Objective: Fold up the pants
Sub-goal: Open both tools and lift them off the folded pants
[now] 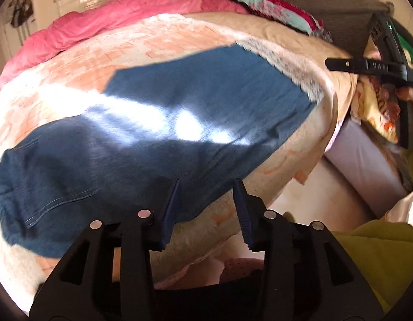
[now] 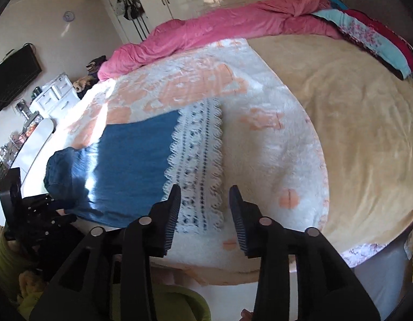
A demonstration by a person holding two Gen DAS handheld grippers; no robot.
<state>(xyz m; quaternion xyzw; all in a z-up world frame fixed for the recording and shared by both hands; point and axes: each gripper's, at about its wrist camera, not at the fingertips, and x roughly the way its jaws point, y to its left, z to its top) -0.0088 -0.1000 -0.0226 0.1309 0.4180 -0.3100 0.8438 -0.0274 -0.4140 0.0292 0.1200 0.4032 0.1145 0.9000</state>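
Blue pants [image 1: 158,133] lie flat across the fluffy white-and-peach blanket [image 1: 179,34] on the bed, waistband at the left, white lace-trimmed leg ends [image 1: 294,67] at the right. My left gripper [image 1: 207,184] is open and empty, hovering over the pants' near edge. In the right wrist view the pants [image 2: 131,165] lie left of centre with the lace hem [image 2: 198,165] straight ahead. My right gripper [image 2: 205,190] is open and empty above the lace hem. The right gripper also shows in the left wrist view [image 1: 367,65], off the bed's right side.
A pink duvet [image 2: 206,34] is bunched along the bed's far side, with folded colourful bedding [image 2: 380,42] at the far right. A beige blanket [image 2: 367,123] covers the right half. A white dresser [image 2: 56,93] and wall TV [image 2: 13,77] stand at left. The left gripper's body [image 2: 27,214] shows at lower left.
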